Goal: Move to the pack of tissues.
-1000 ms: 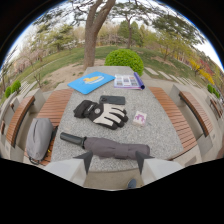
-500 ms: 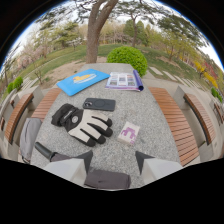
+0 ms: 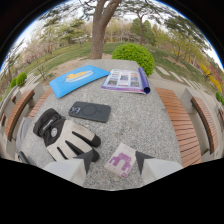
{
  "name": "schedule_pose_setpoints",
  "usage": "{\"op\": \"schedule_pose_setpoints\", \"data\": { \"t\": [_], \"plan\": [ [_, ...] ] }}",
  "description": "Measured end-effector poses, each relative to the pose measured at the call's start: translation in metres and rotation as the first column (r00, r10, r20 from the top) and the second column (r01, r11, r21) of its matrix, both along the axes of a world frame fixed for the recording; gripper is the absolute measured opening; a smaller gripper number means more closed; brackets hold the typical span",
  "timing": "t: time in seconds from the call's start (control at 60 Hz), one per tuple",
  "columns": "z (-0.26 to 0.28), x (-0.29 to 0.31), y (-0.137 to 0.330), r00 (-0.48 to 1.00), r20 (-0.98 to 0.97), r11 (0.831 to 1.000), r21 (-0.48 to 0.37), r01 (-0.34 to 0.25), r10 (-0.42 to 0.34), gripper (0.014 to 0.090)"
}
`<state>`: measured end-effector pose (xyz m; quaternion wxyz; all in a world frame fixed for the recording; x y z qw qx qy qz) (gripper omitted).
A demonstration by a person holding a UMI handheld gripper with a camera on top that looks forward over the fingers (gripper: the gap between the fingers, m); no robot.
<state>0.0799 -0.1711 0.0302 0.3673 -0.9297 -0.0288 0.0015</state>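
Table has slid toward me since half a second back — the tissue pack (image 3: 120,161) now sits between the fingertips of my gripper (image 3: 114,159), fingers apart, nothing clamped. Glove (image 3: 65,139) just left; pack's long axis tilts forward-right — close enough.

Tongs-mounted camera looks forward, low over table (image 3: 145,120).

Gripper (image 3: 114,162) open; tissue pack (image 3: 120,160) lies on the stone table (image 3: 142,120) between the fingers, a gap either side. Glove (image 3: 65,137) beside the left finger. Beyond: phone (image 3: 89,111), blue folder (image 3: 77,79), open magazine (image 3: 126,80).
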Motion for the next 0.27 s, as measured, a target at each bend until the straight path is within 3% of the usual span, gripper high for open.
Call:
{"op": "schedule_pose_setpoints", "data": {
  "t": [0.267],
  "plan": [
    [-0.004,0.002,0.0037,1.0,-0.018,1.0,-0.008,0.009,-0.009,0.0846]
  ]
}}
